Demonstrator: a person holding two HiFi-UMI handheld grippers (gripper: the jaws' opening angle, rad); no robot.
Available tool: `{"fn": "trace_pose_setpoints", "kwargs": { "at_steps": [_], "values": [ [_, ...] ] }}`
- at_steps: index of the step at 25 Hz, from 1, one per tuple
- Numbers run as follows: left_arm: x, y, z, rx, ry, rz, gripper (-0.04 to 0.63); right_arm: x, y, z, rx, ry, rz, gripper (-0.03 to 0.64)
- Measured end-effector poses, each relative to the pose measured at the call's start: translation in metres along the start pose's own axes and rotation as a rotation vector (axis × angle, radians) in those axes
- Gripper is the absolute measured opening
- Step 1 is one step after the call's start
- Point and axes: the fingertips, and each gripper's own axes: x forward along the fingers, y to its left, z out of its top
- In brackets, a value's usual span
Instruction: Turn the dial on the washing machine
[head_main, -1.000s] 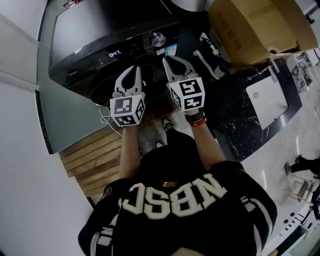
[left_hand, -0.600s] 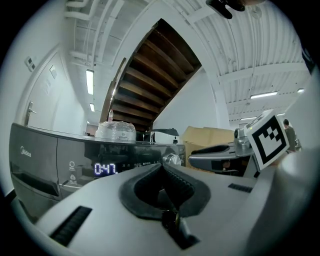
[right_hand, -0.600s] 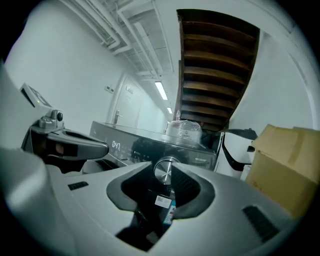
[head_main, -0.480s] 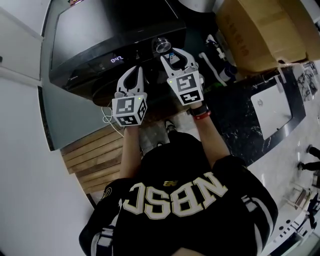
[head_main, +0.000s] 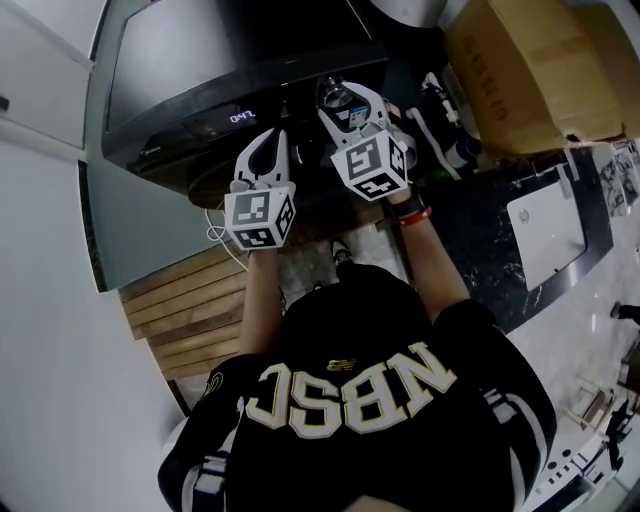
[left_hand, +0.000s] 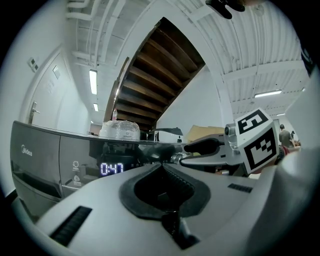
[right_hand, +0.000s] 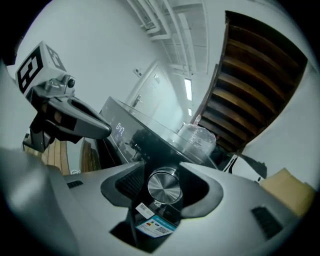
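Dark grey front-loading washing machine (head_main: 200, 70).
Right gripper (head_main: 348, 96): at the machine's panel, right end; jaws wide, just been opening, either side of the dial, pads clear of it.
Left gripper (head_main: 267, 142): before the machine's panel middle; jaws together, empty.
Round brushed-metal dial (right_hand: 164, 186): on the machine's panel.

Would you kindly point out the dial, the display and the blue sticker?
dial (right_hand: 164, 186), right gripper view, its brushed metal face.
display (left_hand: 111, 168), left gripper view, its lit digits.
blue sticker (right_hand: 156, 227), right gripper view, its middle.
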Motion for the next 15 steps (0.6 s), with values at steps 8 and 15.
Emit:
{"fn": "trace_pose_setpoints", "kwargs": {
  "at_steps": [8, 15],
  "values": [
    [-0.001, 0.006, 0.001, -0.004, -0.005, 0.012, 0.015, 0.010, 0.007, -0.003, -0.281, 0.061, 0.002, 0.229],
    [-0.003, 0.010, 0.001, -0.007, -0.011, 0.018, 0.015, 0.019, 0.011, -0.008, -0.358, 0.096, 0.001, 0.227]
  ]
}}
